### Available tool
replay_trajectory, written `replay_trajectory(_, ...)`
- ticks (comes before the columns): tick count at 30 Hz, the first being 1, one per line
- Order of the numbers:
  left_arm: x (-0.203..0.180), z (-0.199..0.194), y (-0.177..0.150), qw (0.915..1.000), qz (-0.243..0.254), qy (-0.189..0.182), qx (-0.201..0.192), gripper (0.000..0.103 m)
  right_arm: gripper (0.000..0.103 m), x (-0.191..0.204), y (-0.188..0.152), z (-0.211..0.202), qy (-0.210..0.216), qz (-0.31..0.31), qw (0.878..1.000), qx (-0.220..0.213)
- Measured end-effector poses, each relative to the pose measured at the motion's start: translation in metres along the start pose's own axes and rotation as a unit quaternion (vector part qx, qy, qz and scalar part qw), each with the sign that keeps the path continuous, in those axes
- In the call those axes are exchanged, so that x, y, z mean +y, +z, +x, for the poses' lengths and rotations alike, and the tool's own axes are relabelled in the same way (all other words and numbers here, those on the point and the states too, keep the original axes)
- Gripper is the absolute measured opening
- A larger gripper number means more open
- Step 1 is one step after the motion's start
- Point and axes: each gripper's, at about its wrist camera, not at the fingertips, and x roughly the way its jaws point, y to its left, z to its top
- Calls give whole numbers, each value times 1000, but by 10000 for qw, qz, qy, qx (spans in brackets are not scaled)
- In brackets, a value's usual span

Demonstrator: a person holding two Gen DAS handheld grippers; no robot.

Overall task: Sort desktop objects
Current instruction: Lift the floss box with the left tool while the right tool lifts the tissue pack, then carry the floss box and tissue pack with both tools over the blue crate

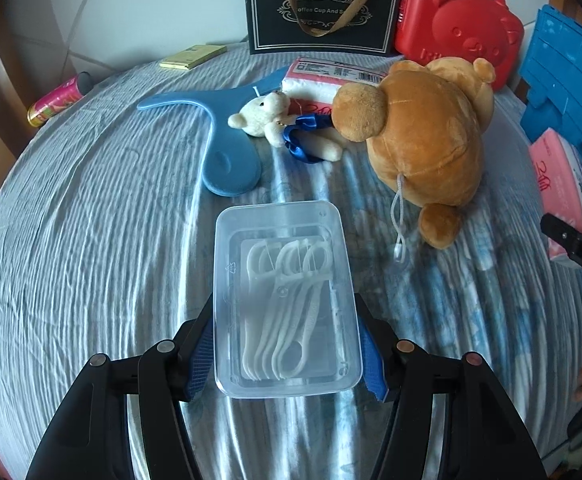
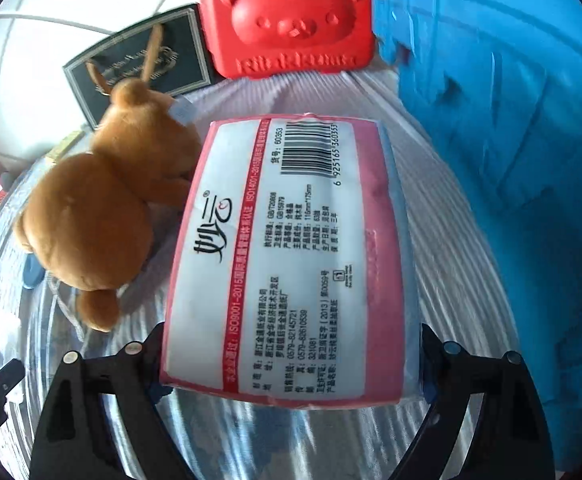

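Clear, rigid plastic is sitting between my left fingers point(image 1: 287, 354): a rectangular floss-pick box point(image 1: 287, 300) with rounded corners, and inside it a bundle of white floss picks point(image 1: 287, 304) is lying with the bowed heads pointing away from me. My blue-padded fingers are pressing on the box's two long sides near its close end, grasping it above the wrinkled, blue-and-white striped tablecloth point(image 1: 91, 240).

Beyond the box a soft brown plush bear point(image 1: 423, 140) is lying on its side, a small white plush bear point(image 1: 267, 118) with a blue satin ribbon just beside it, and a flat blue plastic hanger point(image 1: 219, 136) is resting to their left. At the back a black paper gift bag point(image 1: 319, 12) and a glossy red bear-faced case point(image 1: 459, 24) are standing upright.

My right fingers point(image 2: 291, 360) are straddling a soft pink-and-white tissue pack point(image 2: 287, 256), printed label and barcode facing up. Its near end is lying between them, both sides appearing to meet the fingers, so they are gripping it. Ribbed blue plastic point(image 2: 511, 120) is filling the right side.
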Motion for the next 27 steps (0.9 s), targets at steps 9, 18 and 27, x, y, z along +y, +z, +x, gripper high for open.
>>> replay_trajectory(9, -7, -35, 5, 9991, 71, -25, -418, 60, 90, 33, 1, -47, 174, -519, 9982, -244)
replay_trajectory(18, -21, -112, 10, 9906, 153, -276, -1328, 60, 90, 68, 0, -159, 110, -660, 9925, -1018)
replay_trajectory(27, -80, -215, 27, 9668, 256, -785, -2417, 60, 90, 37, 18, -293, -250, -443, 9703, -2363)
